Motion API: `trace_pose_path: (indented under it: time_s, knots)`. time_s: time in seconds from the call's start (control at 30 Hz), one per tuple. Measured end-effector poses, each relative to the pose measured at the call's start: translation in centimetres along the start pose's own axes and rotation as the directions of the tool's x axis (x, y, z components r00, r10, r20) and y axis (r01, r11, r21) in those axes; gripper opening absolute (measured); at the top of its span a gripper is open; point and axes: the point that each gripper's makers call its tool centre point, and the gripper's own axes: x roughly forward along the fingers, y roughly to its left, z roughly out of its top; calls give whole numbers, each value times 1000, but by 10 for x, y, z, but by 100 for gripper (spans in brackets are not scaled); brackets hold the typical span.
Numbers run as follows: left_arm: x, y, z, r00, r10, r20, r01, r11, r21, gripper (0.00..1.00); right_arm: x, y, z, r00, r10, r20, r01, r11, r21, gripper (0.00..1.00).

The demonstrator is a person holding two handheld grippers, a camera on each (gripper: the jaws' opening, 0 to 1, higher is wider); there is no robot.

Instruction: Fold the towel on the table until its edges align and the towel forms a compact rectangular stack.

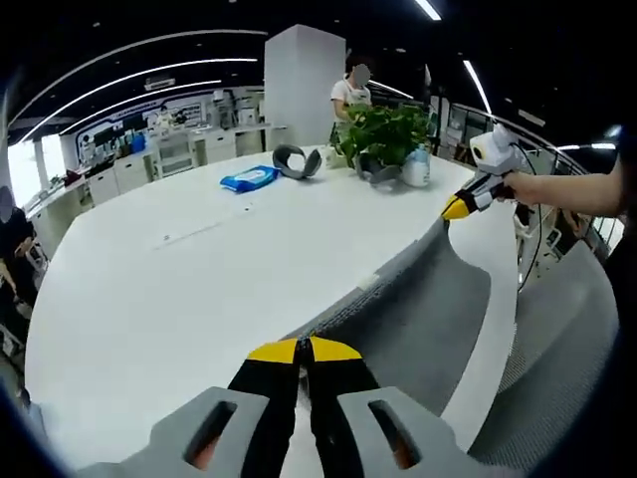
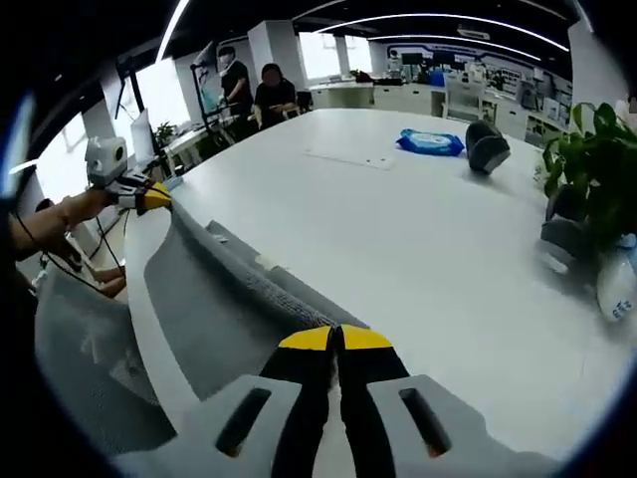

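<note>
The towel (image 1: 418,319) hung stretched in the air between the two grippers, its long edge running from one to the other over the near rim of the table (image 1: 179,299), the rest sagging below that rim. The left gripper (image 1: 304,351) was closed on one corner and the right gripper (image 2: 335,339) closed on the other, jaws pinched together with cloth between the tips. Each stood at an end of the towel, so neither was nearer; the table lay straight ahead of both, across the towel's long axis. A fold would likely call for carrying that held edge forward over the tabletop. The stretch of table just beyond the towel was bare. Well past it sat a blue packet (image 1: 249,179), a grey roll (image 1: 297,161), a potted plant (image 1: 388,134) and a bottle (image 1: 416,167). People stood at counters beyond the table.
</note>
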Motion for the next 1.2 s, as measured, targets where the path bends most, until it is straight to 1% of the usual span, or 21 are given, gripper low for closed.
trace_pose_path:
  time_s: [0.17, 0.37, 0.57, 0.63, 0.87, 1.0, 1.03, 1.07, 1.1, 1.13, 1.2]
  knots:
    - [8, 4, -4, 1000, 2, -14, -2, 1000, 3, 2, 6, -4, -1, 1000, 1, -16, -1, 1000, -1, 0]
    - [18, 8, -12, 999, 0, -38, 0, 1000, -6, 2, 17, -9, -7, 999, 2, -53, -2, 1000, -13, 0]
    - [24, 11, -18, 999, -1, -49, 0, 1000, -8, 2, 23, -11, -9, 998, -1, -69, 0, 1000, -25, 0]
    - [27, 12, -20, 999, -1, -48, 1, 1000, 12, 2, 26, -12, -10, 997, -1, -76, -1, 1000, -30, 0]
    - [37, 16, -23, 998, 13, -59, -11, 1000, 27, 3, 35, -15, -15, 995, -10, -96, 6, 999, -47, 0]
    - [42, 17, -27, 997, 19, -72, -16, 999, 44, 2, 37, -16, -17, 994, -15, -104, 9, 998, -62, 0]
    - [43, 18, -29, 997, 18, -75, -15, 999, 43, 2, 38, -18, -16, 995, -25, -101, 18, 997, -76, 0]
    - [44, 20, -31, 997, 21, -80, -18, 999, 43, 2, 38, -25, -16, 992, -65, -104, 54, 993, -105, 0]
    - [44, 24, -36, 994, 41, -103, -36, 998, 52, 2, 36, -34, -20, 984, -118, -133, 96, 983, -158, 0]
    - [44, 27, -39, 993, 50, -110, -45, 998, 43, 2, 38, -35, -22, 984, -117, -134, 93, 981, -170, 0]
    - [44, 32, -42, 992, 62, -108, -62, 998, 5, 3, 38, -34, -21, 989, -102, -109, 89, 989, -117, 0]
